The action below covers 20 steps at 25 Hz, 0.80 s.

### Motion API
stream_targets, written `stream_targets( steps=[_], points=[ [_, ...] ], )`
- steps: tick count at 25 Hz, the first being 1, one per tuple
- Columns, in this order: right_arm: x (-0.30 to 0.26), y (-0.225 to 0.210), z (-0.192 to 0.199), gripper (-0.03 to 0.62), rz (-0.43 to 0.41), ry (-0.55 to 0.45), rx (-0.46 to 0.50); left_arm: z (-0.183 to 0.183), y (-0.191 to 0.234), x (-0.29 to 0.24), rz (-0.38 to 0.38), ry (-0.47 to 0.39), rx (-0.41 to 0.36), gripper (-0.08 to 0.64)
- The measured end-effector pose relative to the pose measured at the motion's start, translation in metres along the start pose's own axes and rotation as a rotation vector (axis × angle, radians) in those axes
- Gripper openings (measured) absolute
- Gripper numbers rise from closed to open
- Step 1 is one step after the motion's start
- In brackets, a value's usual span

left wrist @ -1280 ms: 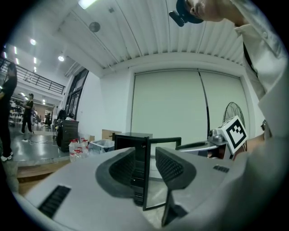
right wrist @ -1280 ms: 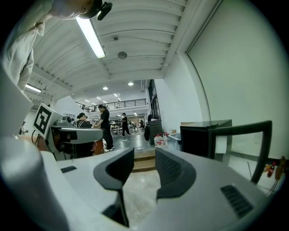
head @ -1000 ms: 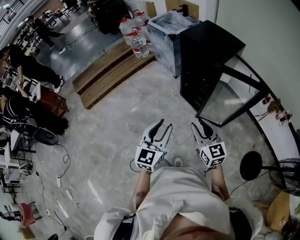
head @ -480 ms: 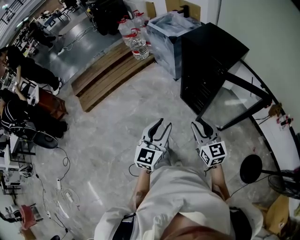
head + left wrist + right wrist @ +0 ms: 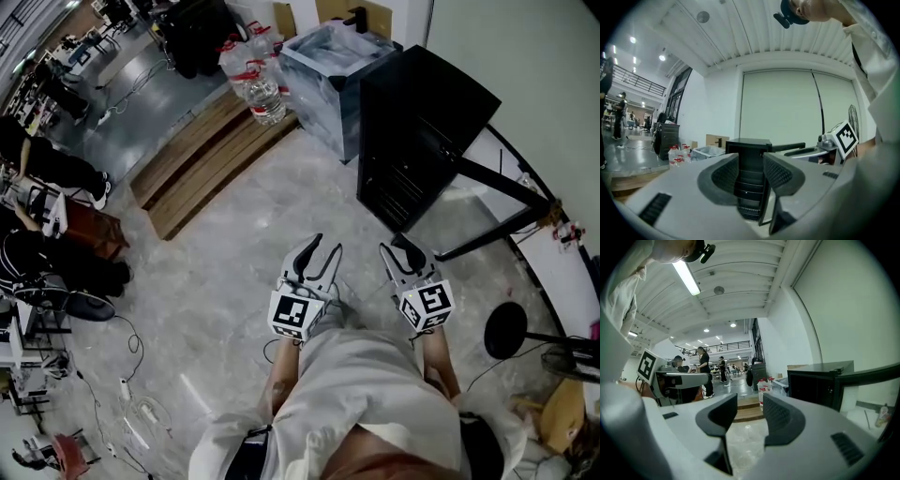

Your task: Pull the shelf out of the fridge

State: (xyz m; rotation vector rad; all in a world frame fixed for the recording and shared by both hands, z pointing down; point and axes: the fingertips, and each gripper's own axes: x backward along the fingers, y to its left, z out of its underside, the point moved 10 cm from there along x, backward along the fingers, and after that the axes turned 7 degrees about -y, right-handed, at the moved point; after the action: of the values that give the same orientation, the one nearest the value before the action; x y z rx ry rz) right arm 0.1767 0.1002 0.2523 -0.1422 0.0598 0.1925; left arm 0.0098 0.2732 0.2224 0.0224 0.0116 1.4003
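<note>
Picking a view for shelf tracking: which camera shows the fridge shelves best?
Left gripper view: it looks straight into the open fridge, with the shelves stacked and visible. Head view sees the fridge from above, interior dark. Right gripper view shows the fridge obliquely, no shelves discernible.

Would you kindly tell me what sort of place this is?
Likely an open-plan lab or workshop hall: people working along one side, cables across the stone floor, large water bottles.
</note>
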Motion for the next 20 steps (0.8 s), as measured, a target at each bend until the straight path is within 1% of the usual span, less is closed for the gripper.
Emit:
stream_targets(
  steps=[5,13,20],
  points=[
    [-0.036,-0.003,-0.005,0.175,0.04,0.001,-0.006,-0.001,0.038,-0.027,0.055,0.01,0.002,0.175],
    [-0.096,-0.001,-0.002,0.175,0.106,0.011,-0.01,0.006,0.102,-0.06,0.126,0.011,0.015,0.175],
    [-0.132,-0.002,0.0,0.175,0.176,0.009,-0.014,0.012,0.14,-0.087,0.19,0.01,0.033,0.175]
  ],
)
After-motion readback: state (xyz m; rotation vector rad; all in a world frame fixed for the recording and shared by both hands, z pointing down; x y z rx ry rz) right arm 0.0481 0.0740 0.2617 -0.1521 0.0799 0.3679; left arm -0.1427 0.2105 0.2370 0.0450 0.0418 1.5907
